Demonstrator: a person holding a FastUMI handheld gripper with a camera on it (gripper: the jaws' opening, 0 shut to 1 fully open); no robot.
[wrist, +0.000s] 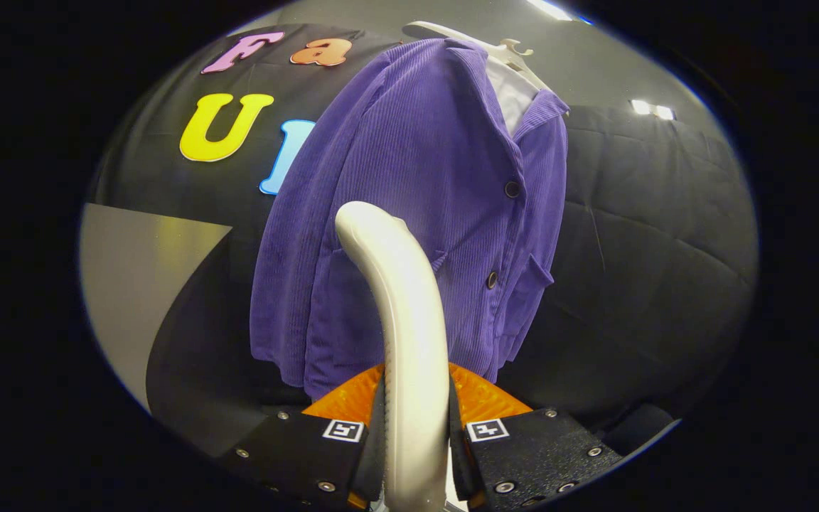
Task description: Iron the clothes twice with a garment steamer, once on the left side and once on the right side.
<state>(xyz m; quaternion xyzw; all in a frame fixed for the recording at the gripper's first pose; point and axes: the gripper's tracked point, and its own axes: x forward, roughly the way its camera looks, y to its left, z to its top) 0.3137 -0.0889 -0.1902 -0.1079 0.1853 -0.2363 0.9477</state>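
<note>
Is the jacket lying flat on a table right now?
No, the purple jacket hangs upright on a white hanger, beyond the steamer clamped in the gripper.

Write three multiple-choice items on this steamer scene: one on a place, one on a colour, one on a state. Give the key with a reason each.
1. Where is the steamer handle?
A. Clamped between the gripper's fingers
B. Lying on the floor
C. Hooked on the hanger

2. What colour is the corduroy jacket?
A. Green
B. Purple
C. Red

3. How is the jacket kept?
A. Folded on a table
B. Crumpled on the floor
C. Hung on a hanger, front buttoned

Key:
1 A: the gripper has a finger pressing on each side of the pale curved handle.
2 B: the ribbed cloth is purple throughout.
3 C: the white hanger shows at the collar, and two dark buttons close the front.
</note>
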